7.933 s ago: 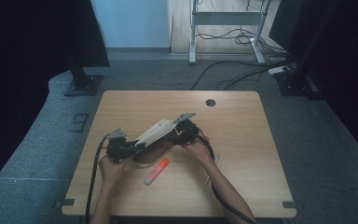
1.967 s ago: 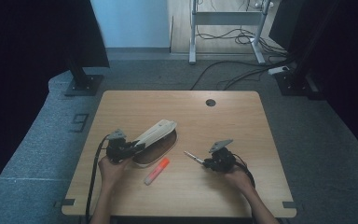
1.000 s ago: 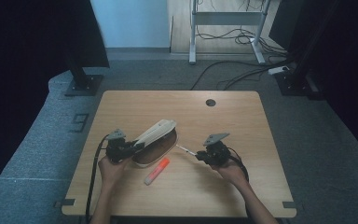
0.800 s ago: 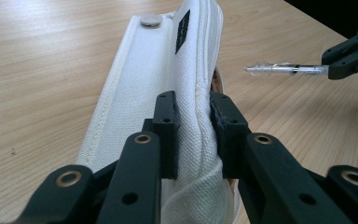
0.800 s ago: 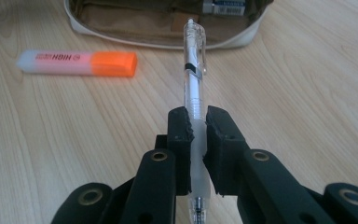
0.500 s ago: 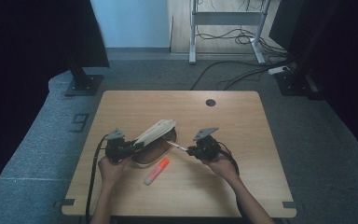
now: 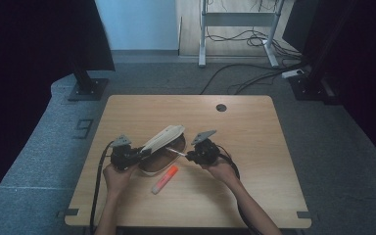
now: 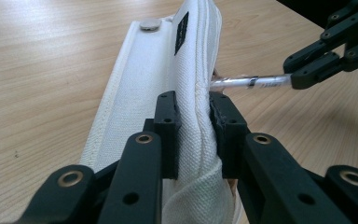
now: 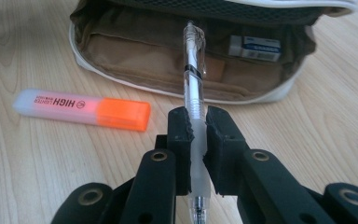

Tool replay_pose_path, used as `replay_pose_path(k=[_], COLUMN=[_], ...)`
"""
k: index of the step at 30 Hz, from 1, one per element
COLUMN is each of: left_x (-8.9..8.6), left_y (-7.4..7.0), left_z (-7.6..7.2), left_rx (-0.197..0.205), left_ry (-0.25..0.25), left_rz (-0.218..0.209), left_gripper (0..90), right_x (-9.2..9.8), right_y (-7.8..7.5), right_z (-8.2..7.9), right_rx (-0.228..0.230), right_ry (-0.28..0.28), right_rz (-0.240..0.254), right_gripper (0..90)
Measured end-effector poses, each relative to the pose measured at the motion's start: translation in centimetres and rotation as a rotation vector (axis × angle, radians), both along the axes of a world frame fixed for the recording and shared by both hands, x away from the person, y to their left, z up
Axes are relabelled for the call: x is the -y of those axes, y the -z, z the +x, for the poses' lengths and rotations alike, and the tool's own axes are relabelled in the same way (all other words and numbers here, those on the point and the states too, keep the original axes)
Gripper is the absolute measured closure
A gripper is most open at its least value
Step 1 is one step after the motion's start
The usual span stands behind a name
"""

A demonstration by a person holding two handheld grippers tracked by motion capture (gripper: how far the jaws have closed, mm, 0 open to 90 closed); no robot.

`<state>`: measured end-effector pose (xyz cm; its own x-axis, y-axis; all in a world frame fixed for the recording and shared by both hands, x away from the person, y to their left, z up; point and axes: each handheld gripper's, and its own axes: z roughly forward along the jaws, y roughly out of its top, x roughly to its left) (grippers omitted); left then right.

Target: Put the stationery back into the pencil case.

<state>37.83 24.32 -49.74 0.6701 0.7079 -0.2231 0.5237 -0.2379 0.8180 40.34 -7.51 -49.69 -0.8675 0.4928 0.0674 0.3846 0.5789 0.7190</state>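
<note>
A white pencil case (image 7: 160, 148) with a brown lining lies open near the table's middle. My left gripper (image 7: 133, 155) (image 8: 193, 126) is shut on its raised white flap (image 8: 168, 70). My right gripper (image 7: 190, 156) (image 9: 196, 140) is shut on a clear pen (image 9: 193, 70) (image 7: 176, 152) (image 8: 251, 82), whose far end reaches into the case's mouth (image 9: 168, 46). A white eraser (image 9: 254, 48) lies inside the case. An orange highlighter (image 7: 164, 179) (image 9: 81, 109) rests on the table just in front of the case.
The wooden table (image 7: 254, 127) has a round cable hole (image 7: 221, 107) at the back. Monitor stands and cables sit on the grey floor beyond it. Cables trail from both grippers toward the front edge.
My right gripper has carried the pen leftward from the table's right part to the case, so its tip now reaches the opening. The left gripper has kept holding the flap.
</note>
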Motion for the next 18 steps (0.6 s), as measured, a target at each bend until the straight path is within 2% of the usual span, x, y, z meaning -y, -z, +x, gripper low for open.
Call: replay_pose_path(k=[7,18], left_x=[0.0,0.1], left_y=[0.0,0.0], left_z=[0.0,0.0], left_rx=[0.0,0.001], left_ry=[0.002,0.004], left_rz=[-0.003,-0.007], left_gripper=[75.0,74.9], right_x=[-1.3,-3.3], right_y=[0.7,1.4], right_z=[0.5,1.5], right_rx=[-0.011,-0.001], right_ry=[-0.013,-0.029], right_rz=[0.003,-0.007], right_gripper=[79.2,79.2])
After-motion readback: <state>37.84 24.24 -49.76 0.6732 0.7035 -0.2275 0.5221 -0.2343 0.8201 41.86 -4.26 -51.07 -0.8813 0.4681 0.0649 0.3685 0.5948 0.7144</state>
